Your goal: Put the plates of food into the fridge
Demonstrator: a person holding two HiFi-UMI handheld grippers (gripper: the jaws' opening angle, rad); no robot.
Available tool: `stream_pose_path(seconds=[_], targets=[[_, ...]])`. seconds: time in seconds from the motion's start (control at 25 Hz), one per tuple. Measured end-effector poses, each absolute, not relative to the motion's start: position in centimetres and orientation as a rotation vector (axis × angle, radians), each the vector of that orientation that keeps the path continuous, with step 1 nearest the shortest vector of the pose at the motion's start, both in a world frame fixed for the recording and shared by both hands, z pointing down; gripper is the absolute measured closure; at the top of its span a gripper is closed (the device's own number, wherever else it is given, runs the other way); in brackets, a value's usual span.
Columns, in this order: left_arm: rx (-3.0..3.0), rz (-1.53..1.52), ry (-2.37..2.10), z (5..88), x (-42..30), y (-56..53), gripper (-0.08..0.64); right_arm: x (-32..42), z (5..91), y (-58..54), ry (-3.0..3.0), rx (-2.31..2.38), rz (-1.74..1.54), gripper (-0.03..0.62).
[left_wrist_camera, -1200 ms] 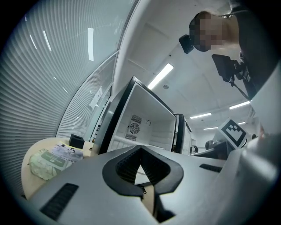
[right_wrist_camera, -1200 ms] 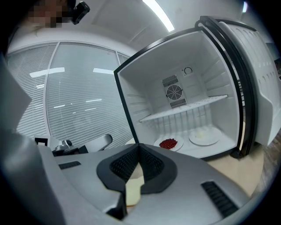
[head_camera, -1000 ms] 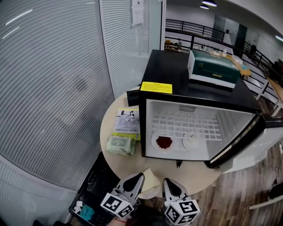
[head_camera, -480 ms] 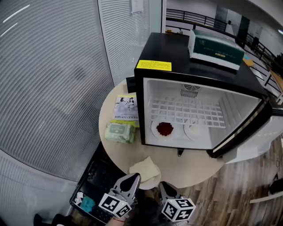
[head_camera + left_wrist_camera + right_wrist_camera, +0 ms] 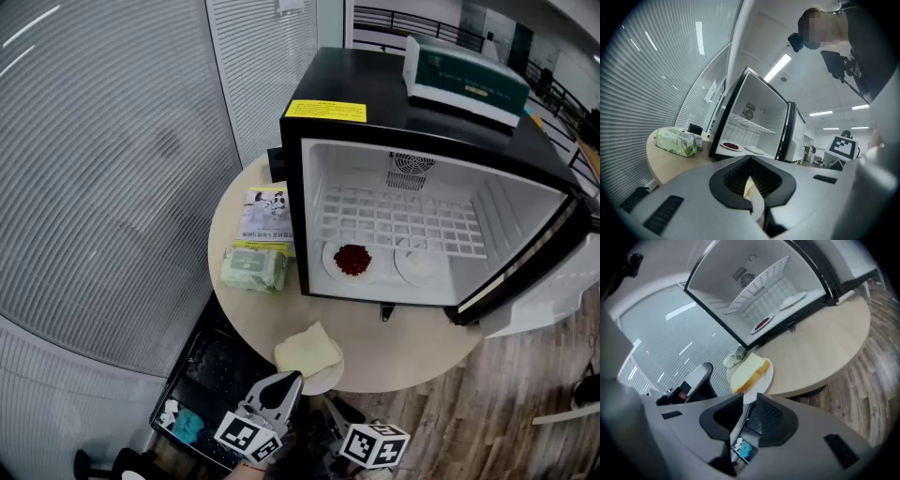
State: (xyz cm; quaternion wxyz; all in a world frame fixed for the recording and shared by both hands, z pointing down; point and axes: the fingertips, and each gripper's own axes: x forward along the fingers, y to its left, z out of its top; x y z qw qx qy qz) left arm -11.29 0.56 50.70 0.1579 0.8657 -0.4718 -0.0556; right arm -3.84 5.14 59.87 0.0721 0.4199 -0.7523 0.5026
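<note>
A white plate with a slice of bread rests on the front edge of the round table, overhanging it. My left gripper is shut, its tip just beside the plate's near rim, and nothing shows between its jaws. My right gripper is opening, with a narrow gap; the plate rim lies just ahead of its tips. Only its marker cube shows in the head view. Inside the open fridge sit a plate of red food and a white plate.
The fridge door hangs open to the right. A green pack of wipes and a leaflet lie left of the fridge. A green-and-white box sits on top. A black crate stands on the floor below.
Both grippers have sunk lower in the head view and drawn back from the bread plate. The right gripper's fingers have gone out of sight. The plate stays on the table edge.
</note>
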Motion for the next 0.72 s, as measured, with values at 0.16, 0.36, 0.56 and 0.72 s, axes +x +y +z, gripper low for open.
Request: stream_pose_path(seconds=[0.16,0.36,0.56,0.72], targets=[[2.485,-0.13,-1.332,51.8,-11.0,0.7,0.569,-4.3,61.5,5.2,-2.195,1.251,1.682,0.514],[2.446,-0.123,-1.362,53.1,-11.8,1.0,0.569,-5.4,62.6,4.5,-2.169,1.243,1.839,0.505],[2.418,-0.119,-1.372,54.3,-12.5,1.5,0.569,-7.0,63.3,3.6,-2.125,1.217,2.054,0.482],[2.392,-0.122,-1.393,54.8,-13.2,1.8,0.569,-8.1,63.8,3.1,-2.084,1.202,2.204,0.481]])
